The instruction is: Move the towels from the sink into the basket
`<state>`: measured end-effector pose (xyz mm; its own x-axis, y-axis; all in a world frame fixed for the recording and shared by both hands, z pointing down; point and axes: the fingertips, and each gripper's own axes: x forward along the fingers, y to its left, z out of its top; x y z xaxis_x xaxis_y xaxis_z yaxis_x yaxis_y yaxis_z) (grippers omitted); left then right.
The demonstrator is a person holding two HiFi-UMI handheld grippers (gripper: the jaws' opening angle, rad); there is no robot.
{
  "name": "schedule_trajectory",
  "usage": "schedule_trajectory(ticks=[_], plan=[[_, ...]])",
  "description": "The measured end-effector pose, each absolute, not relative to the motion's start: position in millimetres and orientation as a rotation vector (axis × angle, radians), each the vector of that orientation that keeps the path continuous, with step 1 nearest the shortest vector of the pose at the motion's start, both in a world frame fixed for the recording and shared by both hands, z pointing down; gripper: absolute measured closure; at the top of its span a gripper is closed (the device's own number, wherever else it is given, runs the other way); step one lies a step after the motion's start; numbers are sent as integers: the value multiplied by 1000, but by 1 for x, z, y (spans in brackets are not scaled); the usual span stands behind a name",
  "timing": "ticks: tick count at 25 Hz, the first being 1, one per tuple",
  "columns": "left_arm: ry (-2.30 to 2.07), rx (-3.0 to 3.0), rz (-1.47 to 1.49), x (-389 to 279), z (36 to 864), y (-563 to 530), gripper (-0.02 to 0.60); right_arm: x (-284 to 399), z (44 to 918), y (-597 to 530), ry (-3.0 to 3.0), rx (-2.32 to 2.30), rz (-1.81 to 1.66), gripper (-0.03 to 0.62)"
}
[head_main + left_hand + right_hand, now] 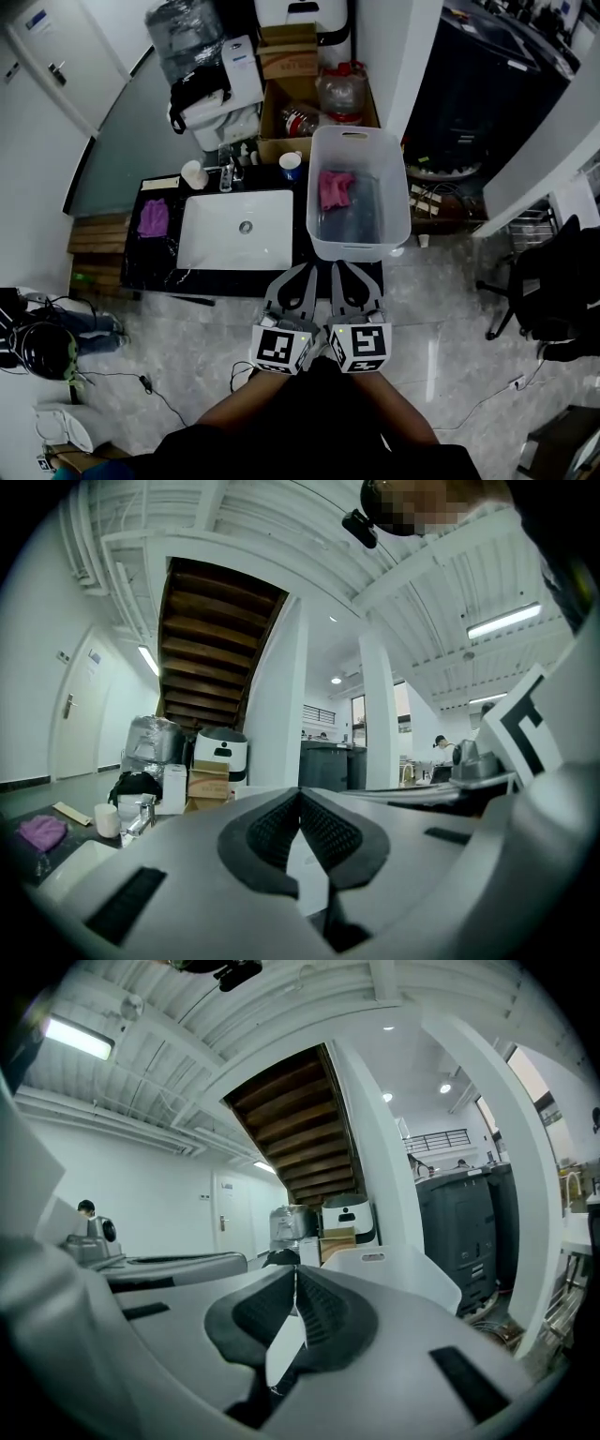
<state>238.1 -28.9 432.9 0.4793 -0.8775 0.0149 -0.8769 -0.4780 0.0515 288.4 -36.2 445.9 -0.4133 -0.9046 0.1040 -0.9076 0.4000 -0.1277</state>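
Head view: sink (pixel 202 246) bare; pink towel (pixel 334 187) in basket (pixel 398 206); purple towel (pixel 153 217) on counter beside sink | Left gripper view: left gripper (pixel 302 273) clenched, empty | Right gripper view: right gripper (pixel 339 271) clenched, empty | Step: apparently between transfers; next calls for opening jaws over purple towel.

Two towels (pixel 335 187), one sink (pixel 202 246), one basket (pixel 405 202), two cups (pixel 194 174).

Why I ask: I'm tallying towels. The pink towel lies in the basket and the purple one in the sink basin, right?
One thing is off: the head view shows the purple towel on the black counter left of the sink, not in its basin. The pink towel does lie in the basket.
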Motion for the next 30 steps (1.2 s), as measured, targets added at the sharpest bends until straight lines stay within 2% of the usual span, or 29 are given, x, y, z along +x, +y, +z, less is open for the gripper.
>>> schedule_trajectory(ticks=[15,22,30], plan=[[-1657,2604,-60,198,434,-8,571,251,444,-21,-2633,1599,202,571],[-1771,2528,-71,132,436,-8,571,185,445,-20,-2671,1481,194,571],[-1918,2433,-130,24,431,-4,571,71,439,-20,-2730,1345,148,571]])
